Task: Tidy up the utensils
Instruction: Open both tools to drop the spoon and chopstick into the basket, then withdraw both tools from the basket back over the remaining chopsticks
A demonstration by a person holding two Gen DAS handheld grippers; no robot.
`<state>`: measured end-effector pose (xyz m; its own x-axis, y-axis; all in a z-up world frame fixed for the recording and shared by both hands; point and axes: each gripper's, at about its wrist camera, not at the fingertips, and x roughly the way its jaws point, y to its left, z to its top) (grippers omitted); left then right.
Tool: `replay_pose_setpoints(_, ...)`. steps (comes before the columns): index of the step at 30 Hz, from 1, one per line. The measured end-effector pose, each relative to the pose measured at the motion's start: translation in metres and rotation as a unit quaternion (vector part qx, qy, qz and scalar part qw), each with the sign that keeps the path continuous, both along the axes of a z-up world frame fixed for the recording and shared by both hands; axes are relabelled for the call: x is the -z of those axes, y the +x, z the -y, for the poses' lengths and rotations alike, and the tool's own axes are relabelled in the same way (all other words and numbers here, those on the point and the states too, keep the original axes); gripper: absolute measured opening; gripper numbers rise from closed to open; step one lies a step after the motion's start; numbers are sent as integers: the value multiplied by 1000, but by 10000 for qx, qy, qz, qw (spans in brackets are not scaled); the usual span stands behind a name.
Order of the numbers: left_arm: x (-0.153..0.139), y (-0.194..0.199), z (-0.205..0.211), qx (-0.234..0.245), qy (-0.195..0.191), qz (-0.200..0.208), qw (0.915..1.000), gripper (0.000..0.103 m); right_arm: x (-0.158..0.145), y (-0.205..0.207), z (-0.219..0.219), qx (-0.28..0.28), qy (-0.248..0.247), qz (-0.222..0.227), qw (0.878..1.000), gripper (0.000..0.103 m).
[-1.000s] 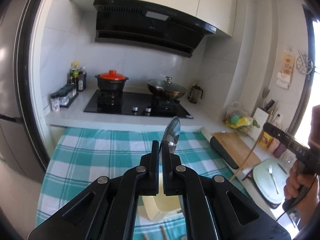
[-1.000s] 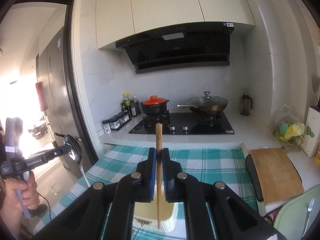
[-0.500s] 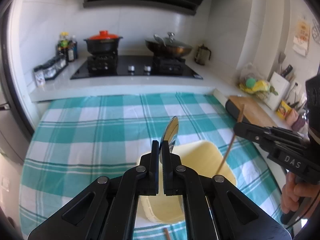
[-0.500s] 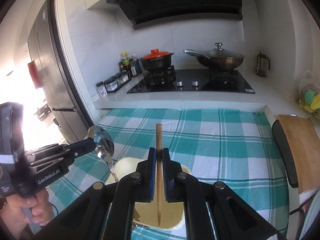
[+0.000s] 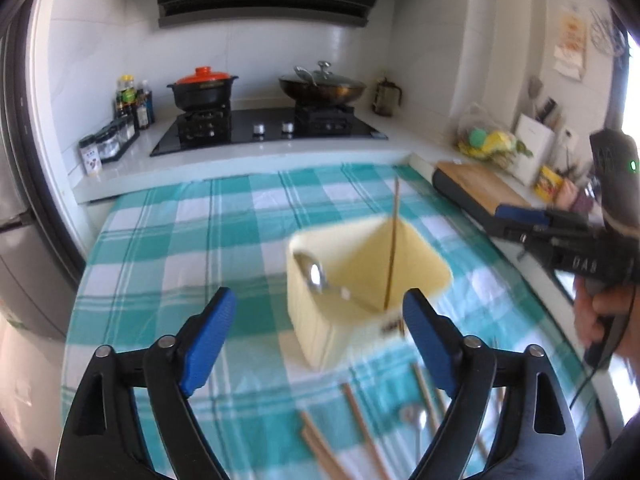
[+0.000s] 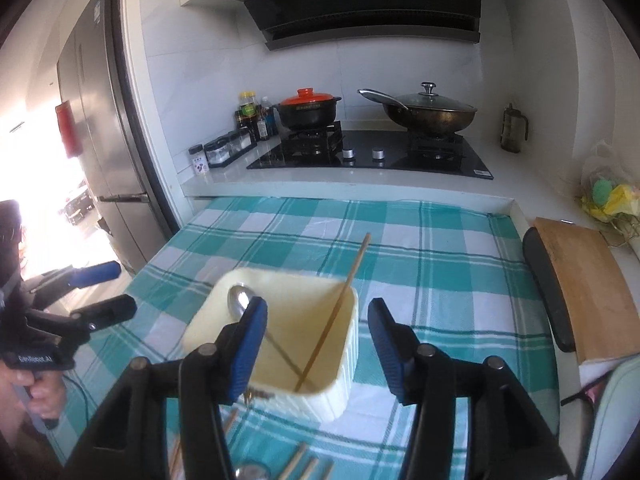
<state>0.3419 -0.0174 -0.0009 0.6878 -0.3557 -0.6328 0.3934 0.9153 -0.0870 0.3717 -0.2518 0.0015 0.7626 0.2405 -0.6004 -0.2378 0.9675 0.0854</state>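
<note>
A pale yellow square holder stands on the teal checked cloth. A metal spoon leans inside it, bowl up at its left rim. A wooden chopstick stands inside, leaning against its far right corner. My left gripper is open and empty, just in front of the holder. My right gripper is open and empty above the holder's near side. Each gripper also shows in the other's view, the right and the left.
Several chopsticks and a spoon lie on the cloth near the front edge. A wooden cutting board lies on the right. Behind are the hob, a black pot with a red lid and a wok.
Both grippers have opened. The spoon left my left gripper and the chopstick left my right gripper; both now rest inside the yellow holder. Both grippers have drawn back a little.
</note>
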Motion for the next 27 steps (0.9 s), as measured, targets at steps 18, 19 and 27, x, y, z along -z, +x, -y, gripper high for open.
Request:
replay_pose_setpoints(18, 89, -157, -24, -652, -145, -575, 9961, 98, 91, -232, 32, 1236, -1112, -237, 9858, 58)
replay_pose_setpoints(19, 93, -158, -25, -688, -165, -606, 9957, 98, 99, -238, 34, 1462, -902, -245, 9848, 58)
replay_pose_setpoints(27, 107, -162, -21, -787, -80, -460, 9958, 98, 125, -256, 37, 2144, -464, 68, 9756, 58)
